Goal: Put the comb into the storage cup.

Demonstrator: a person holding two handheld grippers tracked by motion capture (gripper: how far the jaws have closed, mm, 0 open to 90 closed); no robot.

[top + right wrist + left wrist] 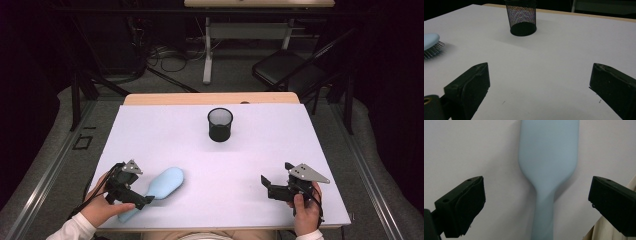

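Observation:
A pale blue hairbrush point(165, 183) lies bristles-down on the white table top point(250, 150) at the near left, its handle pointing toward the front edge. My left gripper point(131, 187) hovers over that handle, open, one jaw on either side of the hairbrush point(547, 170) without touching it. At the near right my right gripper point(276, 178) is held open above bare table, nothing between its jaws. A black mesh cup point(220, 124) stands upright at the middle back; the right gripper view shows the mesh cup point(522, 18) far ahead and the hairbrush point(432, 45) head with its bristles at the left edge.
The wooden table edge point(210, 98) runs along the far side. Beyond it stand a black folding chair point(287, 67), a desk leg point(207, 50) and cables on the floor. A pale cloth point(621, 230) shows beside the left gripper's right jaw.

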